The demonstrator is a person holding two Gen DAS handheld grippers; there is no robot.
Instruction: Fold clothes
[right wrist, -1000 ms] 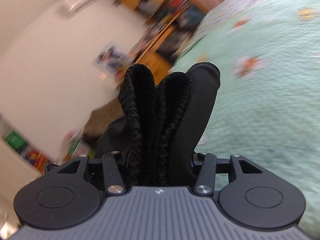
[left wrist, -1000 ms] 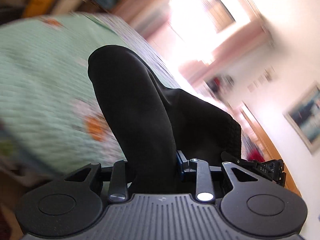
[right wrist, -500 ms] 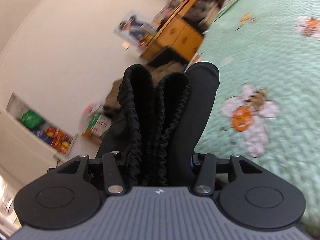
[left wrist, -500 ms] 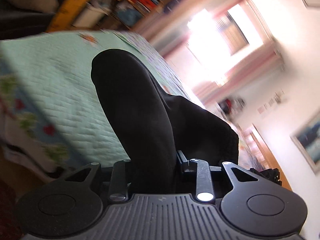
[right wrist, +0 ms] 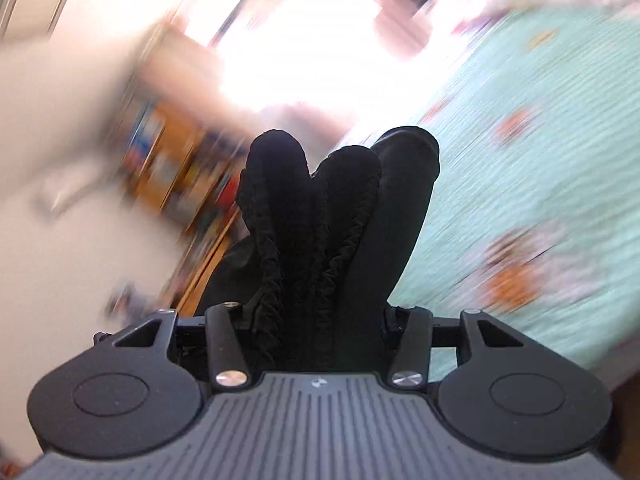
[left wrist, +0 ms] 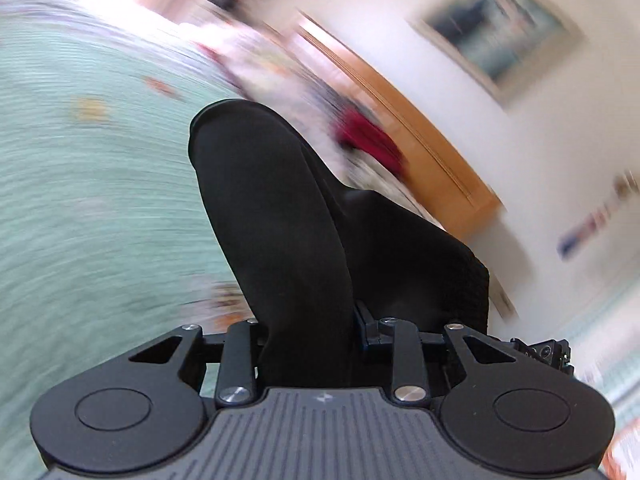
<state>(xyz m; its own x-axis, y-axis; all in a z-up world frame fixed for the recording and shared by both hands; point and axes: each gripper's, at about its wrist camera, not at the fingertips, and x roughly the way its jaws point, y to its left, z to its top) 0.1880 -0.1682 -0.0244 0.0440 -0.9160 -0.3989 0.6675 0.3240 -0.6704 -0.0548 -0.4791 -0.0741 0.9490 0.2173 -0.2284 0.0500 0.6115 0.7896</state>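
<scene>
A black garment (left wrist: 288,240) fills the left gripper (left wrist: 308,344), which is shut on it; the fabric bulges up and drapes off to the right. In the right wrist view the right gripper (right wrist: 320,336) is shut on a bunched, ribbed elastic edge of the same black garment (right wrist: 320,220). Both fingertips are hidden by cloth. Both grippers hold the garment in the air above a mint-green quilted bedspread (left wrist: 80,184), which also shows in the right wrist view (right wrist: 540,168). Both views are heavily motion-blurred.
A wooden headboard or bed frame (left wrist: 432,156) and a framed picture (left wrist: 504,36) on a white wall lie beyond the bed. A red item (left wrist: 368,136) lies by the headboard. A wooden bookshelf (right wrist: 176,160) and a bright window (right wrist: 304,48) show in the right wrist view.
Both grippers have swung fast with the garment still held. The left view turned from the window toward the headboard and picture; the right view turned from the dresser wall toward the window.
</scene>
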